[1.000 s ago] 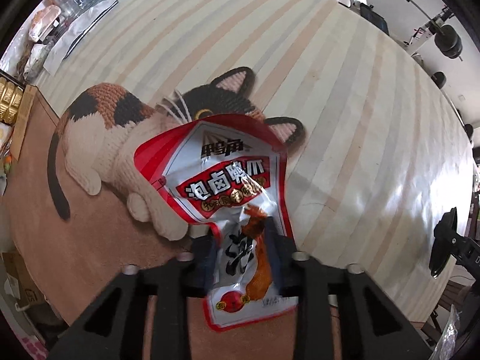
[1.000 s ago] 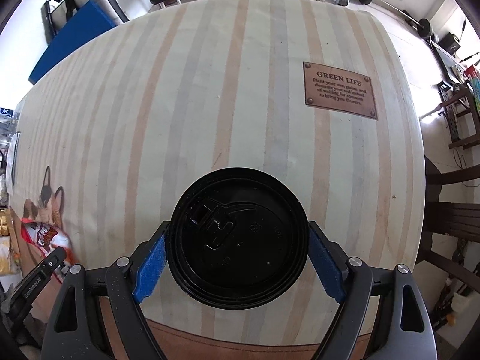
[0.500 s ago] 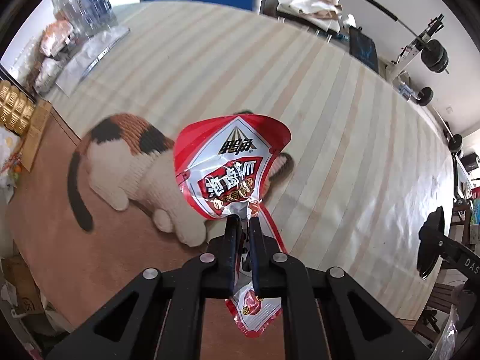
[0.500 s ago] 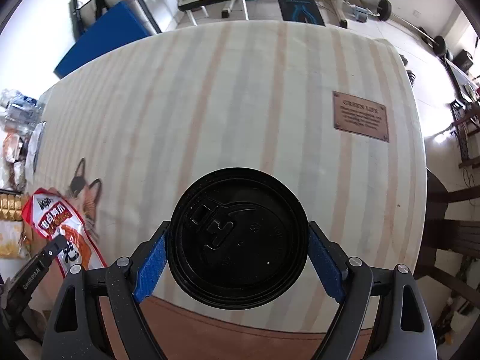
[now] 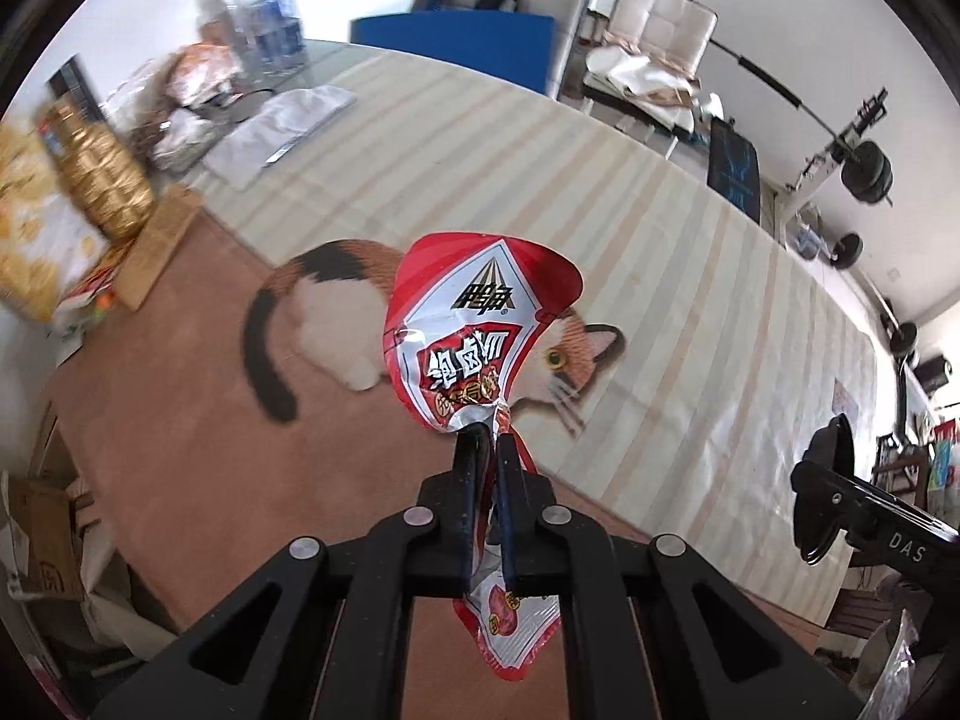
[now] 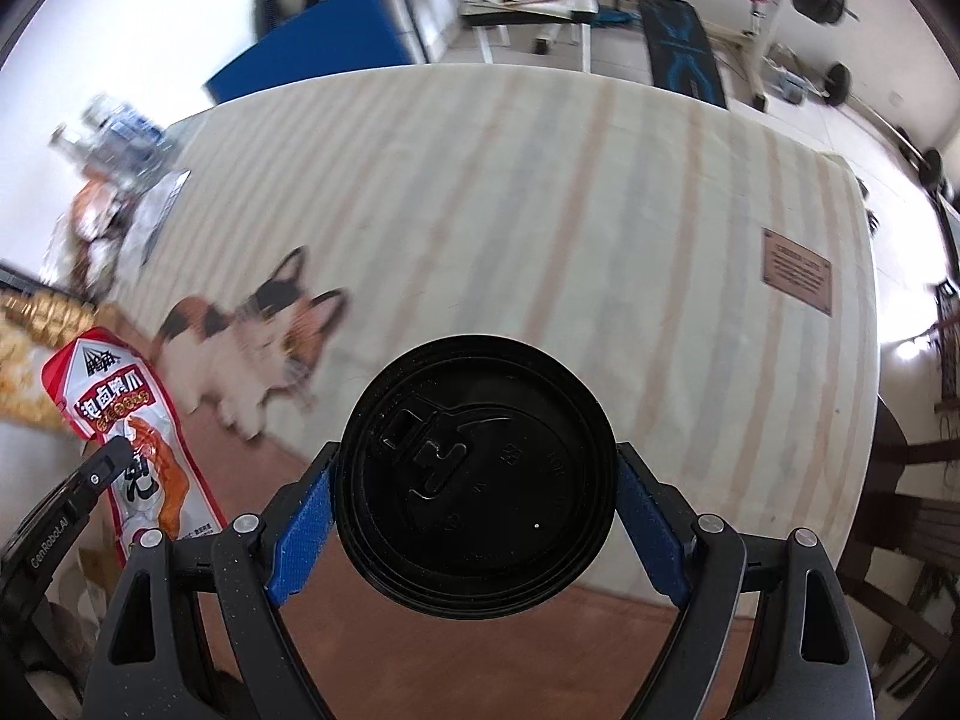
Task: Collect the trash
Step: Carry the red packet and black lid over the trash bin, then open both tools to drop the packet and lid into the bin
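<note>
A red and white snack wrapper (image 5: 474,336) is pinched in my left gripper (image 5: 487,438), which is shut on it and holds it in the air above the table. The wrapper also shows at the left of the right wrist view (image 6: 129,414). My right gripper (image 6: 474,480) is shut on a cup with a black lid (image 6: 477,489), its blue pads (image 6: 303,534) pressing both sides, held above the table. The right gripper with the cup shows at the right edge of the left wrist view (image 5: 822,498).
The table has a striped cloth (image 6: 540,192) with a printed calico cat (image 5: 336,300) and a brown label (image 6: 797,277). Gold packets (image 5: 102,180), bottles (image 5: 264,18) and bags crowd the far left end. Chairs and gym weights (image 5: 867,171) stand beyond the table.
Both grippers have risen and tilted up from the table. The left gripper closed on the wrapper and lifted it. The right gripper keeps its hold on the cup.
</note>
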